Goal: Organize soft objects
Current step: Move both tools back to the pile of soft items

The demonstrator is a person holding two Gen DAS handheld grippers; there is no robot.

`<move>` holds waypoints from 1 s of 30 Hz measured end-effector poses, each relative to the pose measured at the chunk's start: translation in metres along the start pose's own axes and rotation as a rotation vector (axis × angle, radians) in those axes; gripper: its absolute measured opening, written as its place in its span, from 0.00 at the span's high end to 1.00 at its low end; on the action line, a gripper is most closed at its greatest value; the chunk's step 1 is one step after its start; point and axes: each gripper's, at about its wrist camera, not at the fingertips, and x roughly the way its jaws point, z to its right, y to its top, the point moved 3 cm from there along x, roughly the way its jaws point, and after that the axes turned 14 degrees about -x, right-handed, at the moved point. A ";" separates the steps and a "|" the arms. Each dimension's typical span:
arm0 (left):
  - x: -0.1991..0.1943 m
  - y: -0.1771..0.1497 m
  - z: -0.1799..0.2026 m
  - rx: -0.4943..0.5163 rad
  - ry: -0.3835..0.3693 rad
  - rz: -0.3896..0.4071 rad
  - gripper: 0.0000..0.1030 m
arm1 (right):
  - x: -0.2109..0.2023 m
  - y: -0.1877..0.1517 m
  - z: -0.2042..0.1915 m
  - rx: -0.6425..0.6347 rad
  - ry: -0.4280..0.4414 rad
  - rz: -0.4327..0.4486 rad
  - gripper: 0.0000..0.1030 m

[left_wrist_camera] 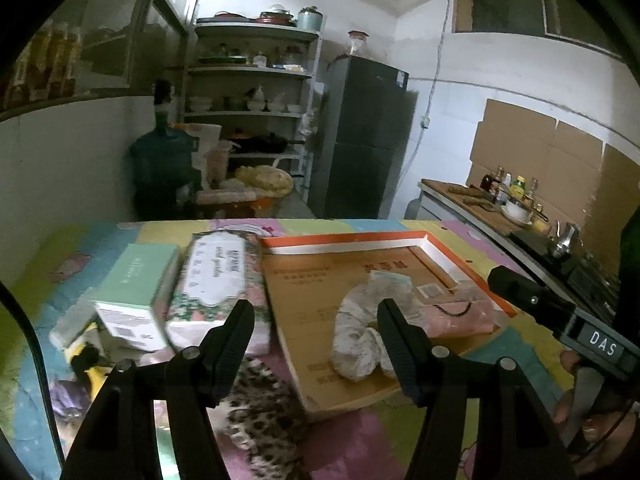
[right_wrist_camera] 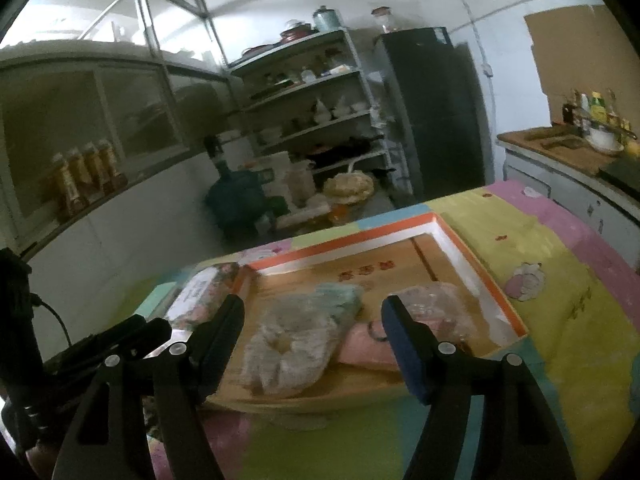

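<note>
A shallow cardboard tray (left_wrist_camera: 348,242) with an orange-and-white rim lies on the colourful patchwork cover. In it sit a pale grey-white scrunchie-like soft piece (left_wrist_camera: 360,336), a folded pink cloth (left_wrist_camera: 460,318) and a clear plastic bag (right_wrist_camera: 432,304). A leopard-print soft item (left_wrist_camera: 264,412) lies on the cover just before the tray's near left corner. My left gripper (left_wrist_camera: 316,312) hangs open above that corner with nothing between its fingers. My right gripper (right_wrist_camera: 314,312) is open too, above the scrunchie (right_wrist_camera: 288,344) and pink cloth (right_wrist_camera: 368,348), holding nothing.
Left of the tray (right_wrist_camera: 360,240) lie a floral tissue pack (left_wrist_camera: 218,280) and a mint-green box (left_wrist_camera: 136,280), with small clutter near the cover's left edge. Behind stand shelves (left_wrist_camera: 248,80), a dark fridge (left_wrist_camera: 364,136) and a water jug (left_wrist_camera: 164,160). A counter (left_wrist_camera: 492,212) runs along the right.
</note>
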 end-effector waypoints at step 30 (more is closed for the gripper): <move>-0.054 0.006 -0.092 -0.112 0.063 0.067 0.38 | 0.013 0.009 -0.112 -0.144 0.096 -0.021 0.29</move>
